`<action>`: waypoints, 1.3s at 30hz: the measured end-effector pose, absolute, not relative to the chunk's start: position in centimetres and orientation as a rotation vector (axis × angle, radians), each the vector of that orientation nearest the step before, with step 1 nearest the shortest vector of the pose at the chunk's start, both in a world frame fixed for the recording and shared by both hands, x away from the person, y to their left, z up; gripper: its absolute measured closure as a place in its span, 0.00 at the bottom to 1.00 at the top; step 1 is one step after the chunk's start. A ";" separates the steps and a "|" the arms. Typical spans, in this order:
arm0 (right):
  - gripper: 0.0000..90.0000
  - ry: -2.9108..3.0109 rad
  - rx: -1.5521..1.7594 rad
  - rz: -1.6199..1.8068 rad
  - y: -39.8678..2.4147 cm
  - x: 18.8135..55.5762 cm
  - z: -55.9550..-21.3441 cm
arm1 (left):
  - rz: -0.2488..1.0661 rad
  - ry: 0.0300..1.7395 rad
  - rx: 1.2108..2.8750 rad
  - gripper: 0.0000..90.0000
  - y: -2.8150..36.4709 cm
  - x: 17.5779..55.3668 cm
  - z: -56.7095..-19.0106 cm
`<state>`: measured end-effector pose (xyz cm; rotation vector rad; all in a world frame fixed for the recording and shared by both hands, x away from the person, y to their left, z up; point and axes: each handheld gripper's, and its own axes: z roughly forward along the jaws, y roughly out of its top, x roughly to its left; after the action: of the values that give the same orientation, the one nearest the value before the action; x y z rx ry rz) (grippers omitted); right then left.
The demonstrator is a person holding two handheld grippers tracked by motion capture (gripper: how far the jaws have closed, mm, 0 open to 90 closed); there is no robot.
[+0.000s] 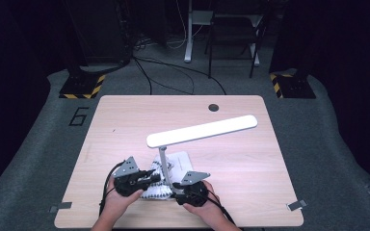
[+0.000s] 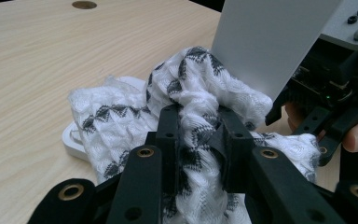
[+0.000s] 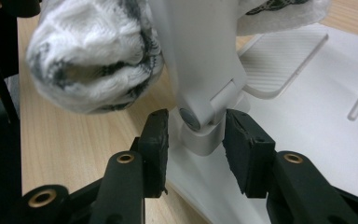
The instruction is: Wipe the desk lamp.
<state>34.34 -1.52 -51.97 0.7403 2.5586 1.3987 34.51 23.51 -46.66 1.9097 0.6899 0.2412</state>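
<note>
— 2 grippers are in use at the near edge of the desk (image 1: pixel 125 115), both at the foot of a white desk lamp (image 1: pixel 202 131). Position of each?

— Left gripper (image 2: pixel 199 122): jaws closed down on a bunched white cloth with a dark zigzag pattern (image 2: pixel 121 121), a fold of it pinched between the 2 pads. Right gripper (image 3: pixel 196 140): jaws part-open, 1 on each side of the hinge at the bottom of the lamp's stem (image 3: pixel 196 119). I cannot tell whether the pads touch it.

— Where does the cloth lie?

— On the lamp's flat white base (image 3: pixel 307 121), crumpled against the stem. In the high view the cloth (image 1: pixel 155 185) sits between the 2 grippers, at the near end of the base (image 1: pixel 179 161). In the right gripper view 1 rounded lump of it (image 3: pixel 93 60) hangs beside the stem, above bare desk.

— The lamp itself?

— Stem upright; the long head slants over the desk's centre, its right end farther from the person. A round hole (image 1: pixel 214 107) shows in the desk near its far edge.
</note>
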 end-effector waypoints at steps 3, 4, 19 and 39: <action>0.67 2.591 0.693 1.391 -1.0 34.9 -51.9 | 0.244 0.712 1.892 0.81 23.9 34.6 -46.6; 0.67 2.591 0.693 1.391 -1.0 34.9 -51.9 | 0.237 0.712 1.896 0.81 24.1 34.6 -46.6; 0.60 2.645 0.602 1.370 0.2 36.9 -51.7 | 0.259 0.750 1.853 0.81 25.6 34.7 -46.2; 0.58 2.622 0.646 1.419 0.9 38.2 -51.9 | 0.276 0.740 1.832 0.81 26.1 34.7 -44.7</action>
<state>38.23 0.87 -51.92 0.6461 2.6223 1.4185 34.68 26.07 -44.75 1.8320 0.7402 0.2761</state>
